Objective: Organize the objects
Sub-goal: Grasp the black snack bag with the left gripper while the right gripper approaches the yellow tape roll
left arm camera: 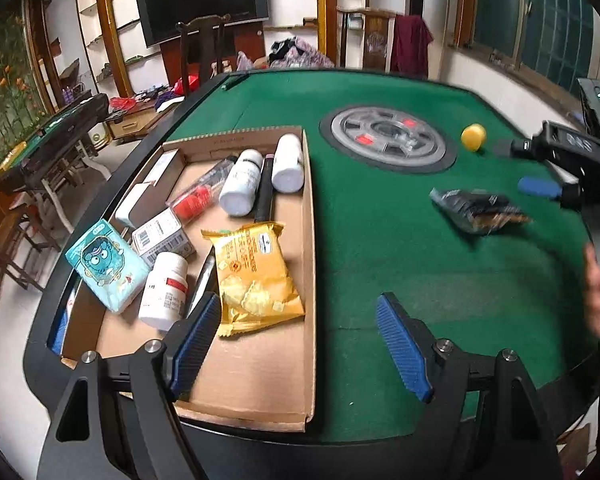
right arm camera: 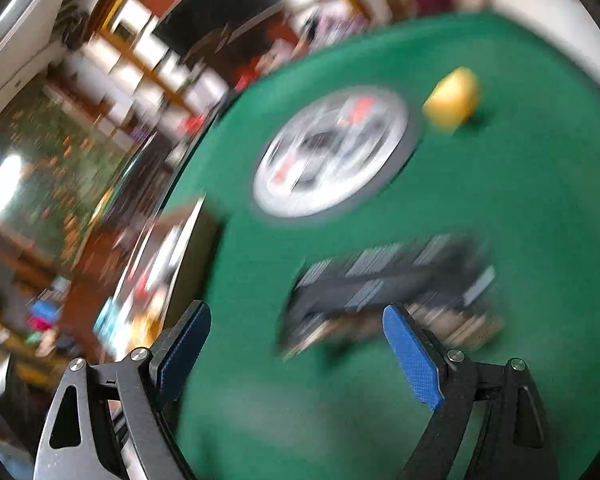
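A flat cardboard box (left arm camera: 260, 380) sits on the left side of the green worktop (left arm camera: 380, 280), and inside it lie three white bottles (left arm camera: 242, 188), a yellow cracker bag (left arm camera: 256, 276), a light blue packet (left arm camera: 108, 266), a small white box (left arm camera: 162, 236) and a black pen (left arm camera: 265, 192). The left gripper (left arm camera: 300, 344) hangs above the near edge of the box with its blue jaws wide apart and nothing between them. Out on the green lie a dark snack packet (left arm camera: 476, 208) and a yellow ball (left arm camera: 473, 136), well apart, and the right gripper (left arm camera: 540, 188) comes in blurry from the right edge, just beside the packet.
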### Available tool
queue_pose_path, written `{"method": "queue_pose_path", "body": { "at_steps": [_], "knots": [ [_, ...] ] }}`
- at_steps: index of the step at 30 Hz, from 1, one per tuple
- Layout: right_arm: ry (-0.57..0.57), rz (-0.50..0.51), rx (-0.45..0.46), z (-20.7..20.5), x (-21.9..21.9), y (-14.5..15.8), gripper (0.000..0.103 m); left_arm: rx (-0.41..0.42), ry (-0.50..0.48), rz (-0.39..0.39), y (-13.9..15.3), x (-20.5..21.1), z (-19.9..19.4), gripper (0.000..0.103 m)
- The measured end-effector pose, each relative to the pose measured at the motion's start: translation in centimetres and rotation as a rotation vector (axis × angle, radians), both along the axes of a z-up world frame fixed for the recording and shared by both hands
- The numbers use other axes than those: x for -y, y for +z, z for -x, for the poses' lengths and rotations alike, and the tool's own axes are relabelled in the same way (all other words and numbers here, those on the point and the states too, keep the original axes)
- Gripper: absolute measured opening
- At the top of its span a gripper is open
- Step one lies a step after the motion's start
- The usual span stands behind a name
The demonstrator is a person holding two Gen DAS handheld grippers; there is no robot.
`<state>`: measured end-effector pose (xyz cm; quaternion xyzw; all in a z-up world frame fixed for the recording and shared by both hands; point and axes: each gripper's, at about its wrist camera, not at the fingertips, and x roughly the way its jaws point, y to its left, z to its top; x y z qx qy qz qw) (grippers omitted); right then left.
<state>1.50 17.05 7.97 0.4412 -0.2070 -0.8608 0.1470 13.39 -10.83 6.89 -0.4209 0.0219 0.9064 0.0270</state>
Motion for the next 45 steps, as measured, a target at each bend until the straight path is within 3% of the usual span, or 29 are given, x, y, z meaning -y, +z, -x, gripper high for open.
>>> {"method": "queue_pose_path", "body": {
  "at_steps": [4, 6, 10, 16, 17, 19, 20, 21, 22, 27, 31, 37, 41, 45],
  "knots": [
    [-0.213, -0.143, -0.090, 2.9, -6.3, 2.5, 0.095, -0.040, 0.000, -0.059, 0.5, 0.4, 0.0, 0.079],
    [-0.246, -0.201, -0.096, 4.6, -7.8, 2.7, 0.095, -0.041, -0.007, -0.085, 0.4, 0.4, 0.1, 0.079],
    [-0.168, -0.301, -0.068, 9.0, -7.3, 1.6, 0.095, -0.040, -0.032, -0.093, 0.4, 0.0, -0.2, 0.079],
    [-0.035, -0.595, -0.037, 14.0, -2.6, -1.5, 0.094, -0.065, -0.092, -0.076, 1.3, -0.9, -1.0, 0.081],
    [-0.030, -0.634, -0.044, 14.5, -2.9, -1.8, 0.093, -0.067, -0.107, -0.081, 1.5, -1.2, -1.0, 0.084],
    [-0.029, -0.669, -0.029, 15.5, -3.1, -2.6, 0.079, -0.063, -0.149, -0.102, 1.6, -2.0, -0.8, 0.085],
    [-0.028, -0.649, -0.009, 15.6, -3.3, -2.9, 0.050, -0.056, -0.165, -0.112, 1.5, -2.3, -0.5, 0.085],
    [-0.030, -0.616, 0.021, 15.8, -3.9, -3.1, 0.037, -0.046, -0.182, -0.122, 1.4, -2.7, 0.0, 0.085],
    [-0.037, -0.569, 0.044, 15.8, -4.6, -3.4, 0.035, -0.039, -0.189, -0.125, 1.3, -3.1, 0.3, 0.085],
    [-0.090, -0.436, 0.077, 13.5, -7.5, -3.6, 0.034, -0.046, -0.298, -0.084, 0.6, -6.8, 3.1, 0.085],
    [-0.116, -0.306, 0.079, 9.3, -9.5, -3.5, 0.034, -0.072, -0.463, 0.011, -0.3, -11.8, 5.8, 0.085],
    [-0.134, -0.124, 0.052, 3.5, -11.4, -4.3, 0.034, -0.038, -0.674, 0.119, -2.6, -18.3, 10.0, 0.085],
    [-0.146, -0.047, 0.028, 3.0, -11.8, -4.3, 0.034, -0.006, -0.731, 0.192, -4.3, -21.1, 12.1, 0.085],
    [-0.141, -0.034, 0.022, 3.5, -11.5, -4.2, 0.034, 0.049, -0.750, 0.248, -5.9, -22.5, 13.6, 0.085]
  ]
}}
